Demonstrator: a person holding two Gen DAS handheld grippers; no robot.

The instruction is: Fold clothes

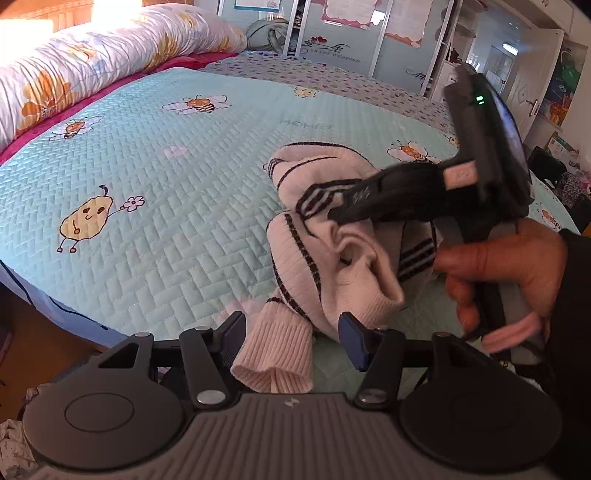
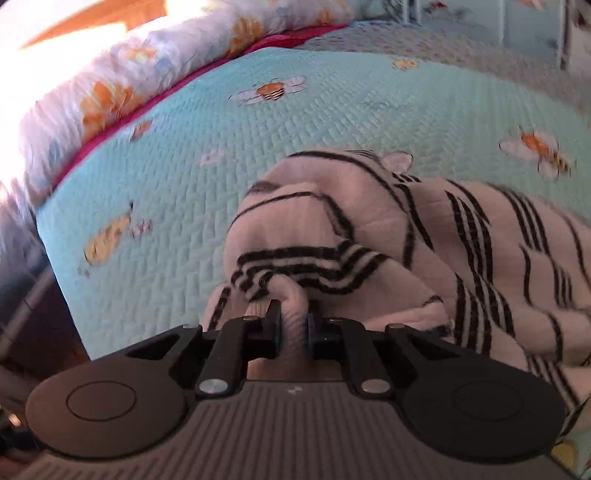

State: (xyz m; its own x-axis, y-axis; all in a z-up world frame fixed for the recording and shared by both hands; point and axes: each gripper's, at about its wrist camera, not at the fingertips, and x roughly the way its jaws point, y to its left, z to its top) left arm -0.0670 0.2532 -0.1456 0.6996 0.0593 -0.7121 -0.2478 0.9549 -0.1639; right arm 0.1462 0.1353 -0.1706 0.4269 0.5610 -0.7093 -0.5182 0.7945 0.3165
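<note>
A pale pink knit sweater (image 1: pixel 332 258) with black stripes lies crumpled on the light blue quilted bedspread (image 1: pixel 166 166). My left gripper (image 1: pixel 291 339) stands open near the bed's front edge, with a ribbed sleeve cuff (image 1: pixel 273 358) lying loose between its fingers. My right gripper (image 1: pixel 332 214), held in a person's hand (image 1: pixel 506 266), comes in from the right and bites the sweater's striped edge. In the right wrist view my right gripper (image 2: pixel 293 325) is shut on a fold of the sweater (image 2: pixel 369 240), which bunches up ahead and to the right.
A rolled floral duvet (image 1: pixel 92 66) and a magenta sheet edge (image 1: pixel 55 118) run along the bed's far left side. A wardrobe (image 1: pixel 351 33) with stickers stands behind the bed, and a white door (image 1: pixel 532 81) at the right. The bed edge drops off at the lower left.
</note>
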